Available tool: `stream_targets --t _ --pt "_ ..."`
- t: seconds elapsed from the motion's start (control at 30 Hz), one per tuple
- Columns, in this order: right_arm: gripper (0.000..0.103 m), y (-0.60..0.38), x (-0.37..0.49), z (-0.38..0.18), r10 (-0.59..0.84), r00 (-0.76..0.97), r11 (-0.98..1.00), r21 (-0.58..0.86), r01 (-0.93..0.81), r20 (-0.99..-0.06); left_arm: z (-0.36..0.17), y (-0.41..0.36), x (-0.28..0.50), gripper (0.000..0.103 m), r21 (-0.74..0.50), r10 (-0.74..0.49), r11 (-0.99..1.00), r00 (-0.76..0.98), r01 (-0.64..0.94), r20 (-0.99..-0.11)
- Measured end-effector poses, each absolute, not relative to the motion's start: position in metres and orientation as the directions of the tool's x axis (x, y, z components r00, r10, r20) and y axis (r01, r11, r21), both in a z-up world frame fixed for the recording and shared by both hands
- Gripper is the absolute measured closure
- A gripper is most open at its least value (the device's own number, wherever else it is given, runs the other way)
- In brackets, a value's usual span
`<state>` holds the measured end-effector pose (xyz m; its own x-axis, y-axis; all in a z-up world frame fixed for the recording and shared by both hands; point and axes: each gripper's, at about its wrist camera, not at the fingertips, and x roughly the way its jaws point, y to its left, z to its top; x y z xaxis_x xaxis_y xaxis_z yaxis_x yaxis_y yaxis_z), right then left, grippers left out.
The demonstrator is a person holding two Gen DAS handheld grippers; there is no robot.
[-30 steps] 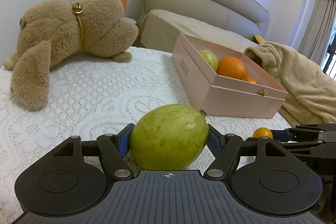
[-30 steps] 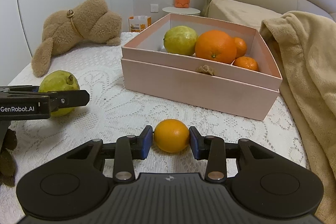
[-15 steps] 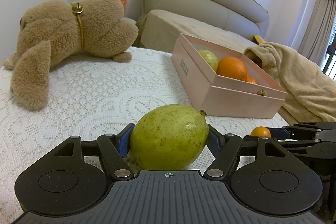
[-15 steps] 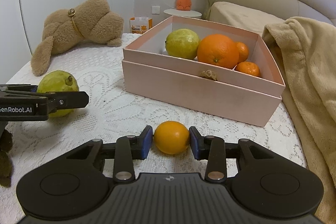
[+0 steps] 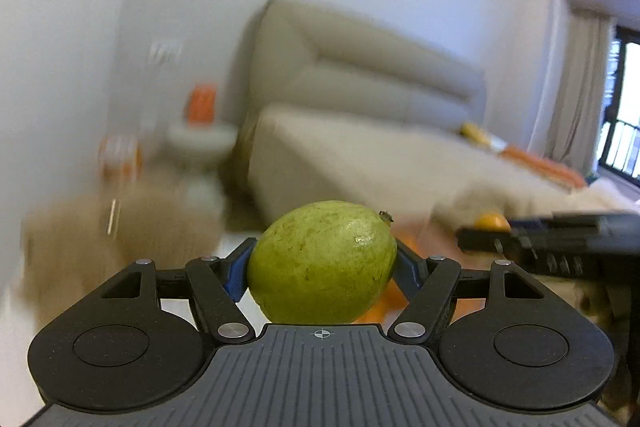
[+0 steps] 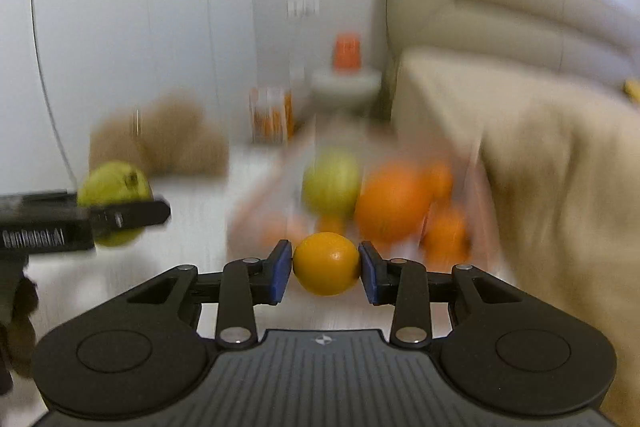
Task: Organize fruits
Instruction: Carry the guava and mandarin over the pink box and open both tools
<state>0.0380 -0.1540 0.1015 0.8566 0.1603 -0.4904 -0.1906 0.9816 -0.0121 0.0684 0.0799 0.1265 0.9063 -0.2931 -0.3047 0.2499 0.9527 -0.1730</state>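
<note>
My left gripper is shut on a large green guava, held in the air above the white lace cover. In the right wrist view that same guava shows at the left, clamped by the left gripper. Between the blue pads of my right gripper sits a small orange, also lifted; the left wrist view shows this small orange at the right. Just beyond it lies the blurred pink box with a green guava, a big orange and small oranges inside.
A brown plush toy lies at the back left of the white cover. A beige blanket is piled to the right of the box. Behind stand a beige upholstered bed and a small round side table.
Both grippers have risen off the lace cover with their fruits. The views have tilted up and blurred, and the box has dropped lower in both pictures.
</note>
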Motion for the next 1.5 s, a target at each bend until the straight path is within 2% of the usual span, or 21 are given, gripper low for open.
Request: stream_targets --t 0.1,0.2,0.23,0.37,0.47,0.67,0.77,0.83,0.9,1.0,1.13,1.2,1.37,1.47,1.5 --pt "0.067 -0.163 0.058 0.173 0.146 0.918 0.984 -0.04 -0.172 -0.368 0.174 0.066 0.091 0.027 -0.17 -0.318 0.943 0.921 0.284 -0.225" --pt "0.067 -0.173 0.085 0.225 0.111 0.937 0.988 -0.068 -0.141 -0.331 0.192 0.053 0.119 0.027 -0.191 -0.33 0.938 0.916 0.29 -0.227" --pt "0.067 -0.175 0.093 0.235 0.091 0.939 0.989 -0.083 -0.125 -0.331 0.191 0.047 0.13 0.027 -0.191 -0.344 0.934 0.904 0.301 -0.254" --pt "0.067 -0.189 0.12 0.249 0.03 0.928 0.99 -0.118 -0.079 -0.372 0.151 0.017 0.171 0.027 -0.212 -0.444 0.896 0.77 0.39 -0.458" --pt "0.067 -0.199 0.132 0.239 0.029 0.906 0.99 -0.113 -0.085 -0.422 0.105 -0.01 0.183 0.027 -0.142 -0.419 0.896 0.696 0.421 -0.583" --pt "0.067 -0.2 0.154 0.196 0.041 0.844 0.987 -0.109 -0.118 -0.535 0.044 -0.035 0.191 0.026 -0.021 -0.349 0.879 0.612 0.477 -0.71" --pt "0.067 -0.192 0.162 0.174 0.058 0.809 0.984 -0.105 -0.147 -0.586 0.044 -0.022 0.186 0.026 -0.09 -0.405 0.873 0.609 0.479 -0.682" --pt "0.067 -0.184 0.166 0.162 0.057 0.791 0.98 -0.118 -0.161 -0.609 0.049 -0.013 0.181 0.032 -0.109 -0.425 0.876 0.643 0.47 -0.637" --pt "0.067 -0.179 0.174 0.15 0.065 0.763 0.979 -0.108 -0.174 -0.643 0.061 -0.003 0.17 0.032 -0.12 -0.441 0.879 0.688 0.462 -0.576" --pt "0.067 -0.177 0.191 0.131 0.085 0.715 0.987 -0.041 -0.156 -0.694 0.075 0.013 0.156 0.033 -0.14 -0.432 0.895 0.745 0.424 -0.509" --pt "0.065 -0.172 0.217 0.11 0.101 0.664 0.993 0.038 -0.11 -0.741 0.076 0.032 0.13 0.034 -0.145 -0.4 0.914 0.783 0.379 -0.476" --pt "0.052 -0.17 0.222 0.103 0.091 0.655 0.994 0.034 -0.1 -0.75 0.073 0.04 0.115 0.034 -0.142 -0.376 0.925 0.8 0.352 -0.468" --pt "0.046 -0.171 0.193 0.109 0.065 0.7 0.998 0.055 -0.037 -0.712 0.063 0.058 0.092 0.034 -0.137 -0.288 0.958 0.825 0.254 -0.486" --pt "0.032 -0.167 0.146 0.114 0.088 0.746 0.994 0.105 -0.024 -0.66 0.056 0.061 0.078 0.034 -0.152 -0.257 0.966 0.804 0.208 -0.536" --pt "0.031 -0.163 0.128 0.113 0.089 0.756 0.994 0.111 -0.022 -0.649 0.051 0.06 0.07 0.034 -0.154 -0.24 0.971 0.798 0.185 -0.552"
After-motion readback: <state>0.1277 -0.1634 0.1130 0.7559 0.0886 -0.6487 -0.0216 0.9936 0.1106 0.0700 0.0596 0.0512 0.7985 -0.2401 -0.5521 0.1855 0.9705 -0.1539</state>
